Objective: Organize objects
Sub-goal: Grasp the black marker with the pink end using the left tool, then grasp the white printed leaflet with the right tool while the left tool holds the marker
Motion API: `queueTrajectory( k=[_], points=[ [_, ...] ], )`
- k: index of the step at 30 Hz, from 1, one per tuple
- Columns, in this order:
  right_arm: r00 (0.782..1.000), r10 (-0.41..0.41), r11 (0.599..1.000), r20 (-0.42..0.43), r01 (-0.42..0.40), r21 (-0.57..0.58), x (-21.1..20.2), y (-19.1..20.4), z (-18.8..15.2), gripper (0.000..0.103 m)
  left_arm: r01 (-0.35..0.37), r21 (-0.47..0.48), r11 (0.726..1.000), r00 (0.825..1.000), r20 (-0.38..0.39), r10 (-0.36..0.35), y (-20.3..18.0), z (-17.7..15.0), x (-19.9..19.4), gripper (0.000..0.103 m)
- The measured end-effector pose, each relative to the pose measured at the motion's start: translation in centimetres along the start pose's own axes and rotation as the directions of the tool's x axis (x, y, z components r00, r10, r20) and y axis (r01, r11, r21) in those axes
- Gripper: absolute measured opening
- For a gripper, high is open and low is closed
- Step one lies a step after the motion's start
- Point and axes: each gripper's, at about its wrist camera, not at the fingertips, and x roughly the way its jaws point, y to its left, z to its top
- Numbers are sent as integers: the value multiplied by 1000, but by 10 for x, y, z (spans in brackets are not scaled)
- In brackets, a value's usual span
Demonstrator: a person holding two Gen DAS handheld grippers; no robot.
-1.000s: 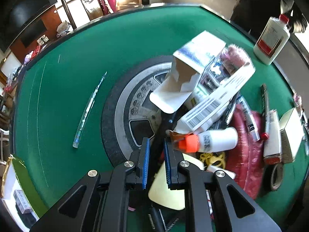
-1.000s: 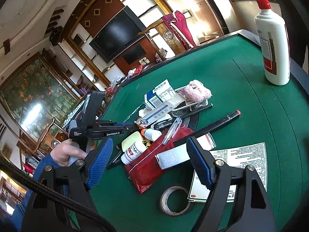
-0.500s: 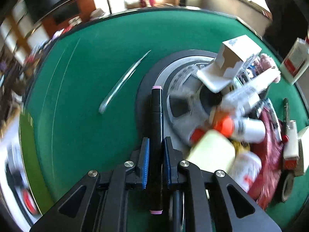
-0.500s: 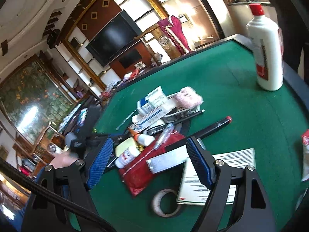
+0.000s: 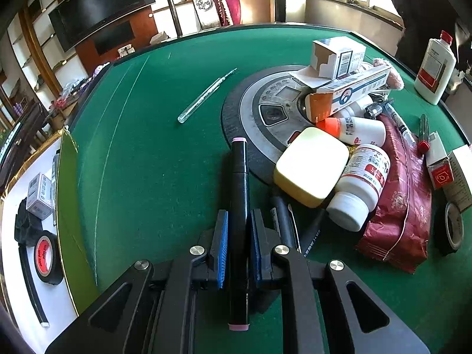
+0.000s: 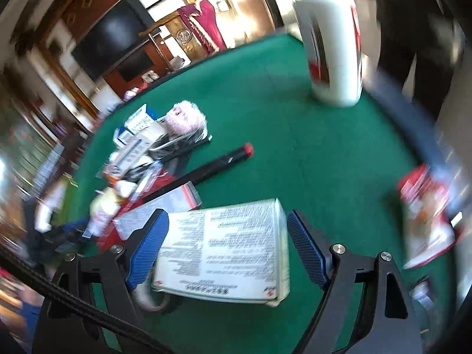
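My left gripper [image 5: 238,221] is shut on a black marker [image 5: 239,177] with pink ends, held lengthwise over the green table [image 5: 153,147]. The marker's far end reaches the rim of a round grey disc [image 5: 259,109]. In the blurred right wrist view, my right gripper [image 6: 227,227] stands low over a white box [image 6: 224,247] covered in small print. The box lies between its jaws, which are opening, and a gap shows at the right pad [image 6: 306,244]. A black pen with a red cap [image 6: 218,162] lies just beyond the box.
A pile on and beside the disc holds a cream case [image 5: 312,165], white pill bottles [image 5: 360,183], cartons [image 5: 339,56] and a dark red pouch [image 5: 398,194]. A white tray [image 5: 17,265] at left holds red-labelled tape [image 5: 45,253]. A tall white bottle [image 6: 333,38] stands at far right. A clear pen [image 5: 206,94] lies apart.
The left gripper has drawn the black marker out of the pile and carried it leftward. The right gripper has dropped over the white printed box, which now lies between its jaws.
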Motion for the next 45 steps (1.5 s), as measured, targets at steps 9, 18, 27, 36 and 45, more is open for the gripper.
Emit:
queueTrajectory(
  k=[9, 18, 27, 36, 45],
  points=[
    [933, 247, 931, -261, -303, -205, -27, 48, -62, 90, 34, -16, 999, 999, -7, -34, -22, 20, 20, 12],
    [973, -141, 500, -184, -91, -861, -29, 150, -86, 92, 37, -16, 999, 999, -3, -37, -24, 21, 22, 12],
    [869, -461, -119, -181, -262, -958, 16, 181, -128, 92, 45, -21, 999, 999, -4, -45, -26, 23, 24, 12],
    [824, -512, -14, -242, -290, -957, 60, 151, -100, 85, 41, -11, 999, 999, 0, -41, -27, 22, 24, 12],
    [918, -231, 570, -321, -140, -810, 14, 121, -64, 72, 40, -20, 999, 999, 4, -40, -26, 22, 23, 12]
  ],
)
